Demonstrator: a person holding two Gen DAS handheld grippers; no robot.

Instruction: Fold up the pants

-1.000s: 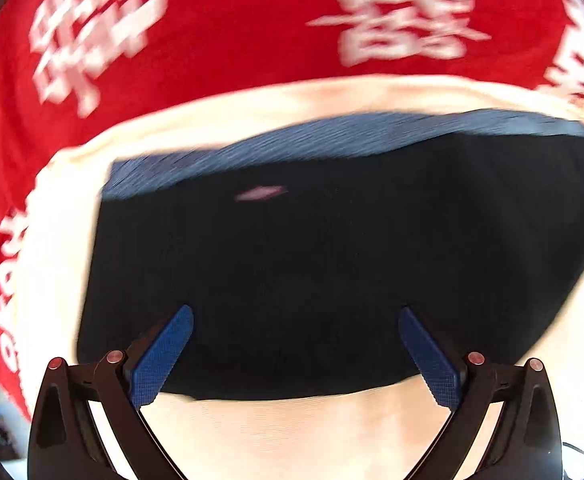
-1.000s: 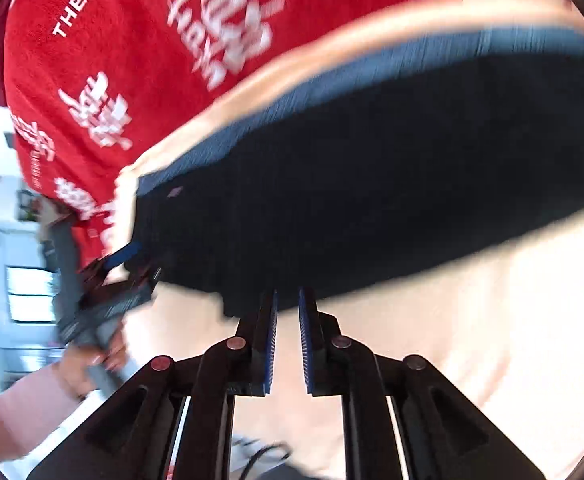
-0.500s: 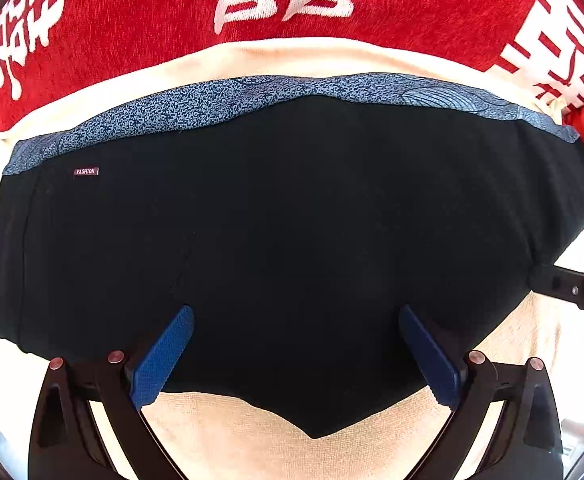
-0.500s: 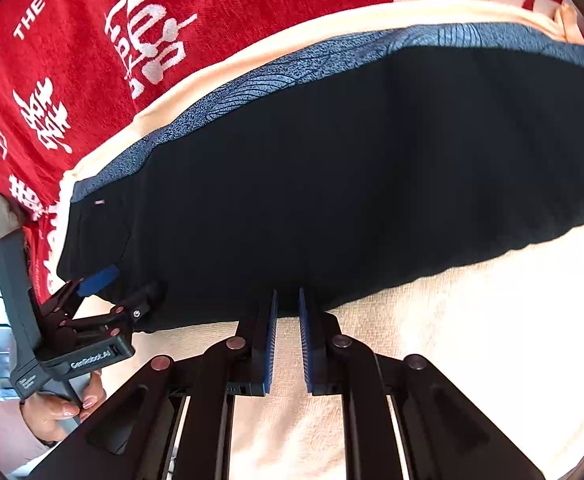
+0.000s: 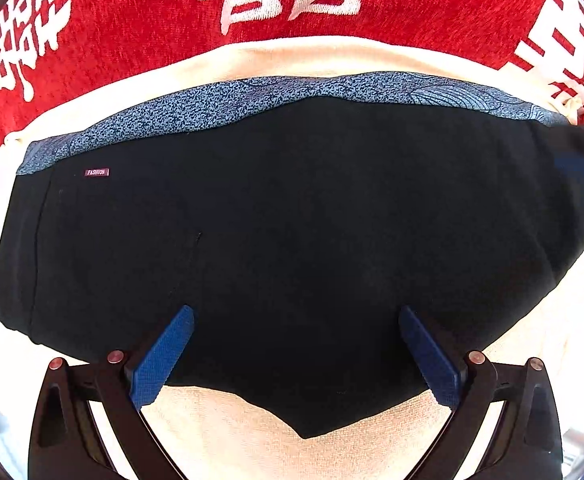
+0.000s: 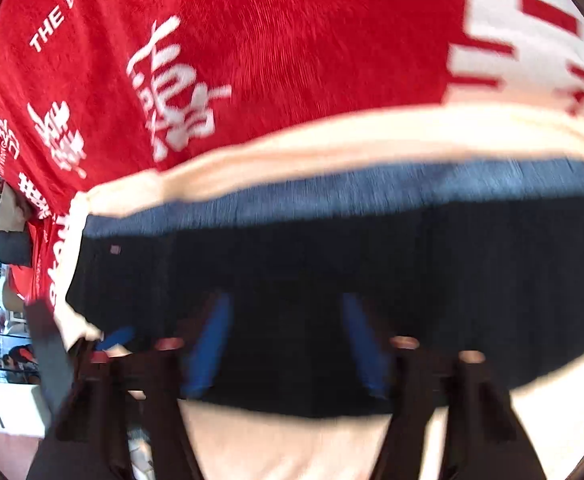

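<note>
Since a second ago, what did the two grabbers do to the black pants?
The right gripper went from fingers shut to spread open, and its view is blurred from moving. It holds nothing. The left gripper stayed open, hovering over the black pants, closer than a second ago. The pants still lie flat on the cream towel.

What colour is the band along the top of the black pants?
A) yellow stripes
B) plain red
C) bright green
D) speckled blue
D: in the left wrist view the black pants have a blue speckled waistband along their far edge, lying on a cream towel.
</note>
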